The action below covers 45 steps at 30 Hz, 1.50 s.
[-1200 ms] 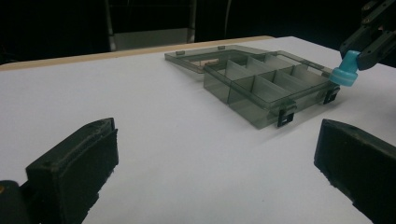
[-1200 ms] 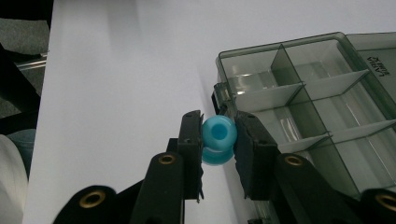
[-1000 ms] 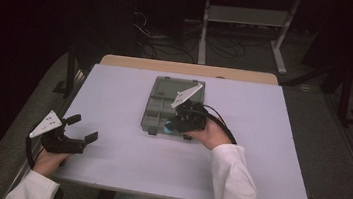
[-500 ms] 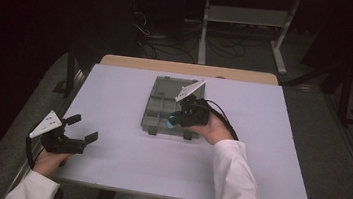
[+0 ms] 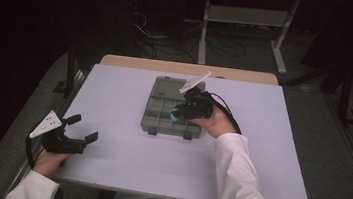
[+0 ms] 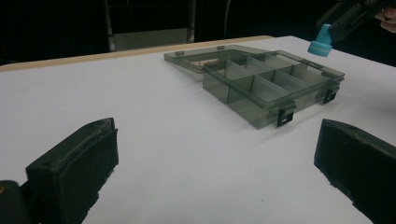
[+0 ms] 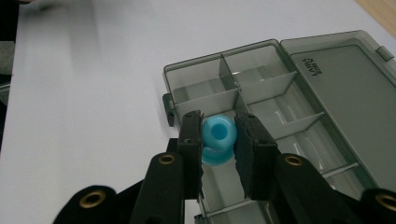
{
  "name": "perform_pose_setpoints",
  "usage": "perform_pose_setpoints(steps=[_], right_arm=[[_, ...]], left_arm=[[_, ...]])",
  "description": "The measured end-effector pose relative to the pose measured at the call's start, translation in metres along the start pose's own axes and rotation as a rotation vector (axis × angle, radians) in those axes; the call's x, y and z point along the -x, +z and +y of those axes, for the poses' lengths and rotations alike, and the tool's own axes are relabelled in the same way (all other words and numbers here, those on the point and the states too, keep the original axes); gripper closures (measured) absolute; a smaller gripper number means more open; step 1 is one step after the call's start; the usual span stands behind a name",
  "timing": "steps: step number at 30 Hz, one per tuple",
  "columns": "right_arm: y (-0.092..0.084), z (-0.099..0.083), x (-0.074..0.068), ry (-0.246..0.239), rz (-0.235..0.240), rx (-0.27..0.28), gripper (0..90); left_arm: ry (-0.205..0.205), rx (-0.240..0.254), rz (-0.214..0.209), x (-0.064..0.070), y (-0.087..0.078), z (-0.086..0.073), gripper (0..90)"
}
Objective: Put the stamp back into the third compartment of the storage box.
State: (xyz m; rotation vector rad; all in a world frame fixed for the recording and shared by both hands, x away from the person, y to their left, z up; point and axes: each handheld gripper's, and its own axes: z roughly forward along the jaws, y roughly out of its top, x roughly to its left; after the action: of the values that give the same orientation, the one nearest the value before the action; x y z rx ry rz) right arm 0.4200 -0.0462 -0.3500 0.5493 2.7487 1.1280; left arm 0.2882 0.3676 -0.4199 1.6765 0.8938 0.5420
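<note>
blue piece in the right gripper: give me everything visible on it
The blue piece is small, light blue and smooth, plastic by its look: a rounded ring-like top with a central hollow, a narrower neck and a wider flared base. The right gripper is shut on it, pads pressing its two sides. It hangs clear above the open compartments of the smoky grey organizer box, touching nothing else.

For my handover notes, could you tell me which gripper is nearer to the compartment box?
Right. The right gripper hovers over the compartment box, holding a blue bobbin. The left gripper sits apart at the table's near left edge.
</note>
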Motion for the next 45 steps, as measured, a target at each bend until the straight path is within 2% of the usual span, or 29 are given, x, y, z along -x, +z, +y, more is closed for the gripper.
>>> perform_pose_setpoints(steps=[4,10,15,16,21,27,29,30,38,42,44,45], right_arm=[[0.001,0.002,0.004,-0.004,-0.002,-0.002,71.7],[0.001,0.003,0.012,0.032,-0.004,-0.001,71.7],[0.002,0.003,0.017,0.03,-0.013,-0.004,71.7],[0.002,0.004,0.017,0.048,-0.015,-0.006,71.7],[0.004,0.006,0.022,0.035,-0.022,-0.007,71.7],[0.003,0.012,0.025,0.066,-0.032,-0.016,71.7],[0.004,0.012,0.029,0.043,-0.039,-0.015,71.7],[0.004,0.012,0.03,0.06,-0.039,-0.015,71.7],[0.011,0.013,0.04,0.079,-0.037,-0.004,71.8],[0.014,0.013,0.044,0.126,-0.043,-0.014,71.7],[0.017,0.011,0.048,0.105,-0.051,-0.023,71.7],[0.019,0.01,0.049,0.109,-0.054,-0.035,71.7]], left_arm=[[-0.001,0.002,-0.001,0.0,0.0,0.0,0.0],[0.0,0.0,0.0,0.0,0.0,0.0,0.0],[0.002,-0.002,0.0,0.0,0.0,0.0,0.0],[0.0,0.0,-0.001,0.0,0.0,0.0,0.0],[-0.001,0.0,0.0,0.0,0.0,0.0,0.0],[0.0,0.001,-0.001,0.0,0.0,0.0,0.0],[0.0,0.0,-0.002,0.0,0.0,0.0,0.0],[-0.001,0.001,-0.002,0.0,0.0,0.0,0.0],[0.001,-0.002,-0.002,0.0,0.0,0.0,0.0],[0.0,-0.003,-0.001,-0.001,0.0,0.0,0.0],[0.002,-0.003,-0.003,0.0,0.0,0.0,0.0],[0.0,-0.003,-0.003,0.0,0.0,0.0,0.0]])
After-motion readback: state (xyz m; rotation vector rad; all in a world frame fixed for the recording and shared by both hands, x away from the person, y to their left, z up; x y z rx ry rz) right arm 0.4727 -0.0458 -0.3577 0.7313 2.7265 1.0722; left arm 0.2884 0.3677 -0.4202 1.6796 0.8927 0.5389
